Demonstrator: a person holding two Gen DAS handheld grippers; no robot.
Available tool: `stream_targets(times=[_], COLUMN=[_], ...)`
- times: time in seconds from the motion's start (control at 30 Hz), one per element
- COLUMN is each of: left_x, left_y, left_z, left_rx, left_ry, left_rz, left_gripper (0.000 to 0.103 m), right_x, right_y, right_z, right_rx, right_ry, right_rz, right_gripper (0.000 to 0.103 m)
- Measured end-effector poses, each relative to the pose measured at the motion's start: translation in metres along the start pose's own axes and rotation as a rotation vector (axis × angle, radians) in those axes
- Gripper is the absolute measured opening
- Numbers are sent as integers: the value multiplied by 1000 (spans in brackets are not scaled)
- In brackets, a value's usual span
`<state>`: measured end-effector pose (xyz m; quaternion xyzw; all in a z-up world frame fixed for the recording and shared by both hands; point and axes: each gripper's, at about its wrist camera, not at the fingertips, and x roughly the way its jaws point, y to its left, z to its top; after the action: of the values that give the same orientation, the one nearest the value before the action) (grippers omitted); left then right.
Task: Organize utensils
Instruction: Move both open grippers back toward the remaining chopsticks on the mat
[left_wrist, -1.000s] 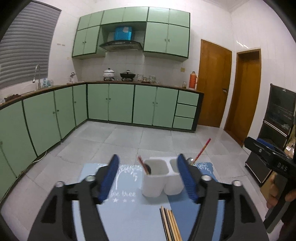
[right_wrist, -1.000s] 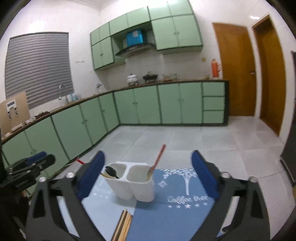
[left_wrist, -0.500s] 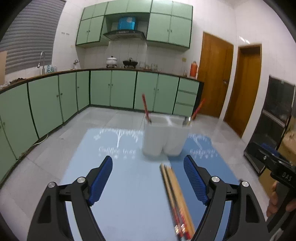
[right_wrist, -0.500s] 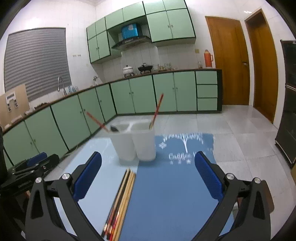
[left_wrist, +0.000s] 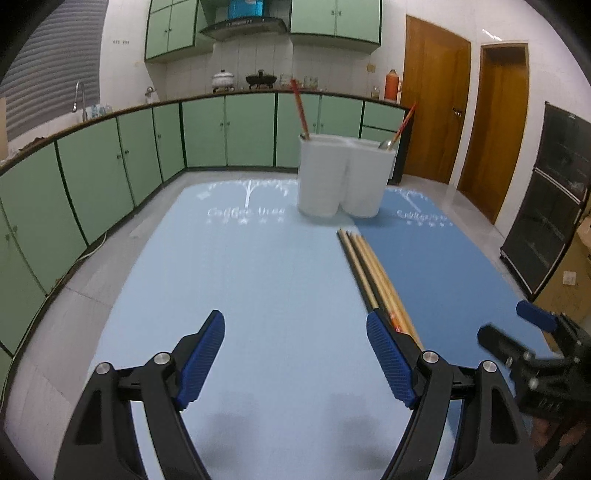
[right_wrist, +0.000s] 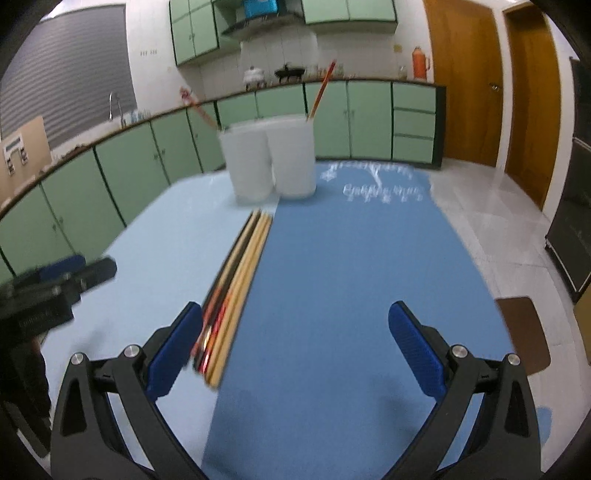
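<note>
Chopsticks (left_wrist: 373, 273): a bundle lying flat along the seam of the light blue mat (left_wrist: 236, 280) and dark blue mat (right_wrist: 351, 266).
Holder (left_wrist: 343, 177): white, two compartments, upright beyond the tips, red chopsticks and a spoon (left_wrist: 386, 144) inside.
Left gripper (left_wrist: 295, 354): jaws wide, just been opening, empty, above the light mat; right pad beside the bundle.
Right gripper (right_wrist: 295, 343): spread wide, empty, tilted down; left pad beside the bundle's near end.

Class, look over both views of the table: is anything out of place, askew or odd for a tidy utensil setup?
Yes. A bundle of chopsticks lies loose on the mats, along the seam between the light blue mat and the dark blue mat, outside the white two-cup holder. The holder stands upright. Nothing looks spilled or broken.
</note>
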<state>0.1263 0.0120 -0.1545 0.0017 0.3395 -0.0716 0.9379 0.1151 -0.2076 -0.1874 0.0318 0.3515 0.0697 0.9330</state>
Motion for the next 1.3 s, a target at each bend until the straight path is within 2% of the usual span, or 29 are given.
stream_targets(times=[0.23, 0.63, 0.77, 0.93, 1.1, 1.13, 1.2, 1.23, 1.3], left_x=[2, 1, 2, 2, 3, 2, 2, 2, 2], left_y=[3, 7, 5, 5, 2, 1, 0, -1, -1], left_z=[-13, -11, -11, -11, -11, -12, -12, -13, -13], left_rx=[1, -21, -14, -11, -10, -7, 0, 2, 5], left_ry=[34, 45, 50, 54, 58, 58, 60, 60, 62], left_rz=[7, 8, 8, 6, 3, 3, 1, 1, 0], left_gripper=[78, 79, 80, 81, 81, 81, 81, 81, 81], right_x=[9, 22, 23, 21, 16, 16, 19, 21, 23], right_y=[19, 29, 22, 2, -1, 1, 8, 11, 16], right_z=[-24, -32, -29, -23, -23, -25, -27, -27, -27], right_rx=[-80, -168, -154, -106, -80, -83, -101, -109, -114], right_ry=[86, 111, 112, 105, 99, 100, 114, 123, 113], right_rz=[-7, -66, -72, -130, -58, -43, -16, -11, -15], right_gripper=[97, 97, 97, 97, 97, 95, 84, 75, 72])
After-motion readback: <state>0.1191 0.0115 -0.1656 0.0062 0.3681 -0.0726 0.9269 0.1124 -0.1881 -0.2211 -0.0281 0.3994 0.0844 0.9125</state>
